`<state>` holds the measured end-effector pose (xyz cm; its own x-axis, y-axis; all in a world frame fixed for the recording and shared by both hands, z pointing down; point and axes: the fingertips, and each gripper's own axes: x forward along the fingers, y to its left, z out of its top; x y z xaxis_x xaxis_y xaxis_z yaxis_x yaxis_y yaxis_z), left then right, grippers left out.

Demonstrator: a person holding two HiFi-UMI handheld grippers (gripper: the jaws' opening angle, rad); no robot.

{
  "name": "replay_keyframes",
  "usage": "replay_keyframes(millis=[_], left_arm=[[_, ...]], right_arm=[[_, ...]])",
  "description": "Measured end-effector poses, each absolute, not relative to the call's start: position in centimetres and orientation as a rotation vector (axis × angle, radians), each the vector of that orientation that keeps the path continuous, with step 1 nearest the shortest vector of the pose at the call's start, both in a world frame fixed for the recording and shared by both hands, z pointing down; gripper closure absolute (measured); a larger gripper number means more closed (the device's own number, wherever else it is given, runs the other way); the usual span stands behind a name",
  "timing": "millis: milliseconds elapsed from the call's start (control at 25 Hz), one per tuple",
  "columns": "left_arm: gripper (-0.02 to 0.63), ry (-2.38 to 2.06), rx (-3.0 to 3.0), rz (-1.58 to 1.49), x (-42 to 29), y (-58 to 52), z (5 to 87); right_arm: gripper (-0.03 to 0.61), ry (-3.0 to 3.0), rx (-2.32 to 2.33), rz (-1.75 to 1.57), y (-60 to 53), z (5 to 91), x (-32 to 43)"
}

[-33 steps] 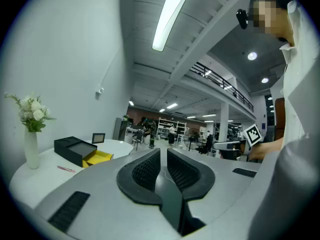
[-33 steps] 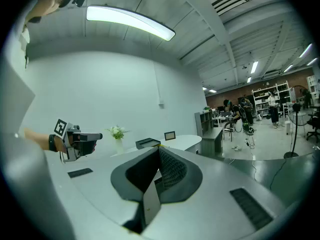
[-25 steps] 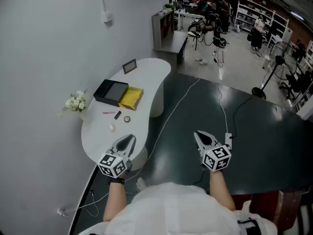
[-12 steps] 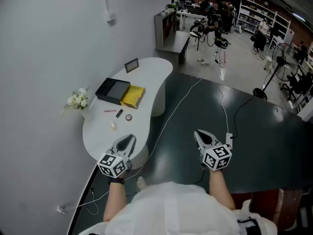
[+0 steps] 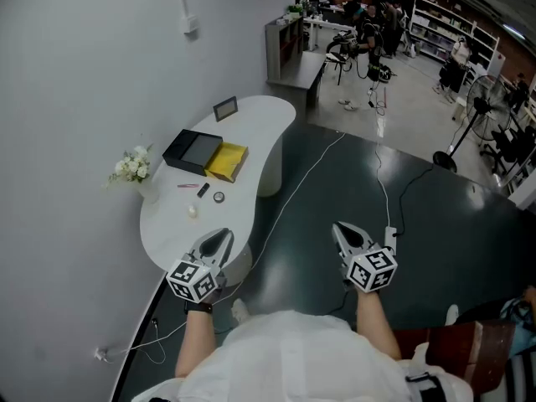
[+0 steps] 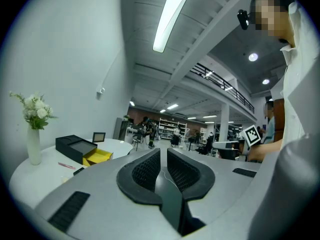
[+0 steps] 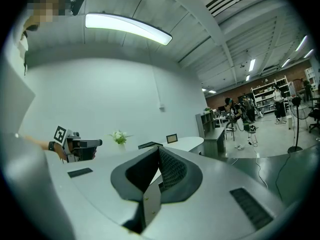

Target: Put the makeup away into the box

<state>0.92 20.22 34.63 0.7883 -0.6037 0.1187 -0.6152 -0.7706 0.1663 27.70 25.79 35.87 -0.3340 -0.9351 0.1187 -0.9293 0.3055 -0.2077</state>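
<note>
The black box (image 5: 192,150) with its yellow tray (image 5: 227,162) lies open on the white curved table (image 5: 251,124). In front of it on the table lie a pink pencil (image 5: 186,185), a short black stick (image 5: 203,189), a round compact (image 5: 219,197) and a small cream piece (image 5: 193,211). My left gripper (image 5: 223,238) hovers at the table's near end, shut and empty. My right gripper (image 5: 339,229) hangs over the dark floor to the right, also shut with nothing in it. The left gripper view shows the box (image 6: 75,146) ahead at the left, beyond the left gripper (image 6: 163,151).
A vase of white flowers (image 5: 132,167) stands at the table's left edge by the wall. A small picture frame (image 5: 225,108) stands at the far end. White cables (image 5: 311,172) run across the dark floor. Desks, shelves and a fan (image 5: 476,107) fill the room behind.
The head view has shifted a little, so the table sits slightly differently in the picture. Both grippers keep their places with jaws shut.
</note>
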Motion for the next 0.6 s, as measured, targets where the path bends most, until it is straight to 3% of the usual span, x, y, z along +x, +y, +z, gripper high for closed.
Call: replay_keyframes(millis=[600], left_arm=[[0.560,-0.911,2.764,0.140,2.8,21.0,36.4]], right_arm=[[0.569,2.456,-1.821,-0.464,26.3,37.7,29.9]])
